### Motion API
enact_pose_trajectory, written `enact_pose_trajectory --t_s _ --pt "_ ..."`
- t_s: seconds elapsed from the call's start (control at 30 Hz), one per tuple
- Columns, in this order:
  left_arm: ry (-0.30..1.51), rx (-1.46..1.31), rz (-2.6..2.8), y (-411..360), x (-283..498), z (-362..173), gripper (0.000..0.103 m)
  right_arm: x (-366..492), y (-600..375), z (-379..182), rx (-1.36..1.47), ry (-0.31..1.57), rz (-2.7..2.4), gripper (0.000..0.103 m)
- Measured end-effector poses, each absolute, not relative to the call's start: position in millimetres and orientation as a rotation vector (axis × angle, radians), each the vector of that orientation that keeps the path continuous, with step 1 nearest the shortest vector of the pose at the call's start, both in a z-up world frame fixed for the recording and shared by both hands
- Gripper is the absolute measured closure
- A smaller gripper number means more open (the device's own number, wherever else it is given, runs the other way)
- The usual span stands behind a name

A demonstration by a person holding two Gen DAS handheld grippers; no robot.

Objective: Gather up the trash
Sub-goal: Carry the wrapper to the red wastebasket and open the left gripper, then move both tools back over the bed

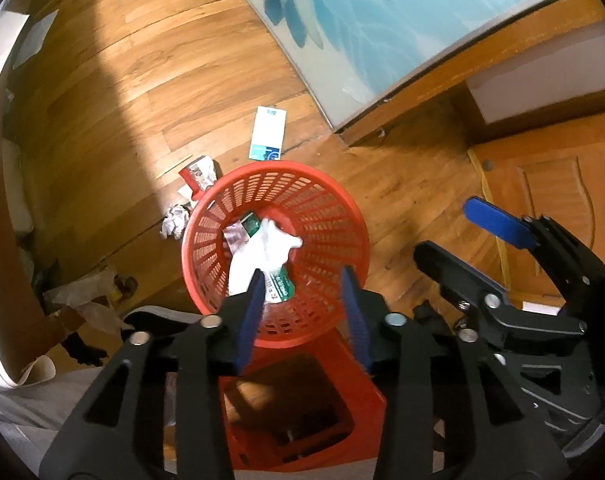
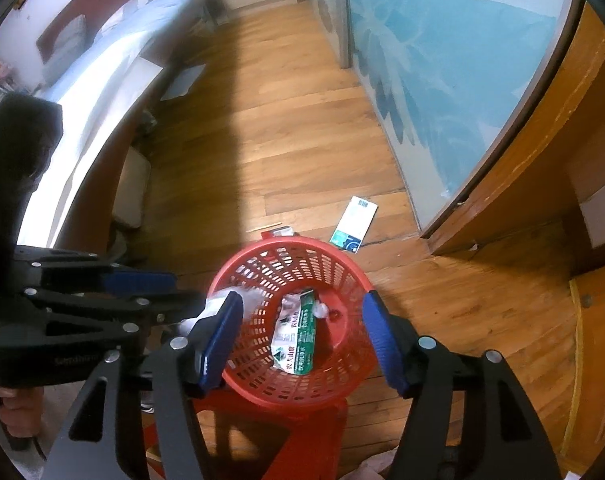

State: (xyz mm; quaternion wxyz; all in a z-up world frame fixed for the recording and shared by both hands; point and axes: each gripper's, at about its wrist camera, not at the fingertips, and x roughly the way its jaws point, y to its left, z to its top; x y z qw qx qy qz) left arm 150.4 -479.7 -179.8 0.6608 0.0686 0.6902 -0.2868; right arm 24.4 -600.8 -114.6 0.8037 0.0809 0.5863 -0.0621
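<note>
Both tools hang over the red basket point(image 1: 276, 248), which stands on the floor point(image 1: 150, 80) against a red stool point(image 1: 298, 408). The left tool point(image 1: 302, 288) has its jaws partly apart, with nothing pressed between the pads; white paper point(image 1: 262, 252) and a green wrapper point(image 1: 280, 288) lie in the basket below it. The right tool point(image 2: 302, 332) stands wider and holds nothing; through it the wrapper point(image 2: 298, 332) shows on the basket bottom.

The drop looks done, so the step in hand is judged to be releasing cleanly and going for more. Keep both tools above the rim until the paper has settled, then lift straight up so a finger does not hook the lattice wall and tip the basket.

Trash still lies on the floor by the far rim: a white-and-teal box point(image 1: 267, 133), a crumpled red-and-white wrapper point(image 1: 198, 174), a paper ball point(image 1: 175, 222) and a thin stick point(image 1: 174, 165). The ball, touching the basket's left side, looks easiest; approach it from the open floor side.
</note>
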Motion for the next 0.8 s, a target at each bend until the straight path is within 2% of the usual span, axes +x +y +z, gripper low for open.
enact_pose_trajectory --t_s 0.07,0.2,0.27,0.4,0.5,0.6,0.8 --pt "1.551 0.13 -0.646 -476.5 152.3 -176.6 0.055 24.2 -599.3 -106.9 0.166 1.245 -0.142 0.035" --pt "1.494 0.084 -0.628 -466.6 155.9 -161.9 0.054 28.5 -594.3 -87.1 0.124 1.227 -0.174 0.028" --pt "1.465 0.041 -0.609 -456.8 159.3 -151.6 0.047 33.5 -588.9 -68.9 0.134 1.2 -0.167 0.025" --pt "1.349 -0.061 -0.558 -418.6 169.3 -114.9 0.047 45.4 -559.9 -23.0 0.071 1.081 -0.129 0.015" --pt "1.217 -0.123 -0.483 -369.6 177.9 -75.5 0.046 59.8 -537.6 -1.1 0.089 1.029 -0.066 0.015" --pt "1.086 -0.152 -0.38 -312.9 179.7 -37.4 0.04 74.2 -509.6 10.5 0.108 0.991 0.003 0.015" --pt "0.86 -0.271 -0.148 -168.6 162.9 12.8 0.037 102.9 -399.5 37.0 0.055 0.911 0.234 0.015"
